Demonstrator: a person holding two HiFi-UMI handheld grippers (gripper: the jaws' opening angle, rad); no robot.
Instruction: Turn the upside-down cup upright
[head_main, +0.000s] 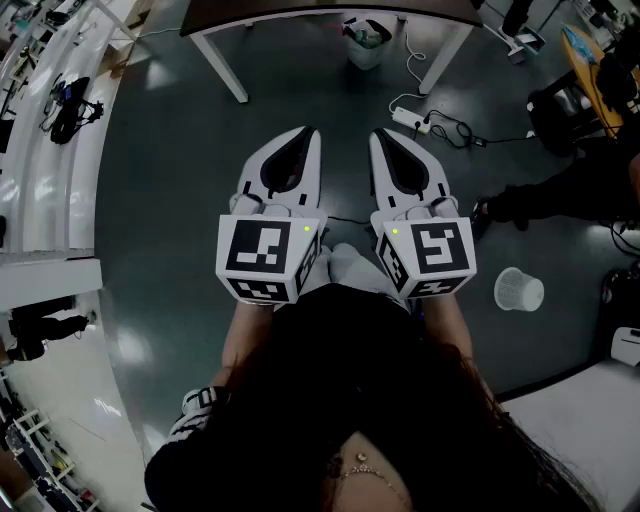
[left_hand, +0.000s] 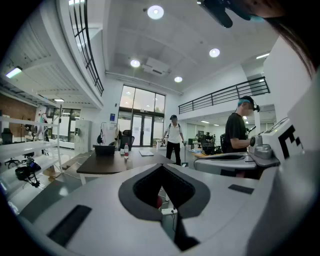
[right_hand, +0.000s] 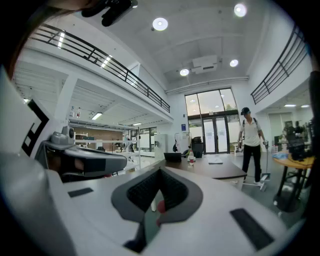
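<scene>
- Dark glossy floor (head_main: 170, 200) fills the head view; a dark-topped bench (head_main: 330, 12) on white legs crosses the upper edge, with a white bin (head_main: 365, 45) under it and a power strip (head_main: 408, 118) with its cable just to the right.
- Left tongs (head_main: 306, 132), centre of the frame: jaws shut together, nothing between them. In the left gripper view the tips (left_hand: 161, 166) meet in front of the bench (left_hand: 100, 162), and only floor shows through the gap behind them.
- Right tongs (head_main: 381, 136), just beside the left and parallel to it: jaws likewise closed and empty, with the tips (right_hand: 160, 170) touching.
- Marker cubes (head_main: 265, 258) (head_main: 430, 255) sit at the rear of each tool, above the person's lap.
- Cup: not identifiable with certainty in any view. A white ribbed container (head_main: 518, 290) stands on the floor at the right middle of the head view, well apart from both tongs; whether it is the cup cannot be told.
- Background: a person in a white shirt (left_hand: 174, 137) stands beyond the bench.
</scene>
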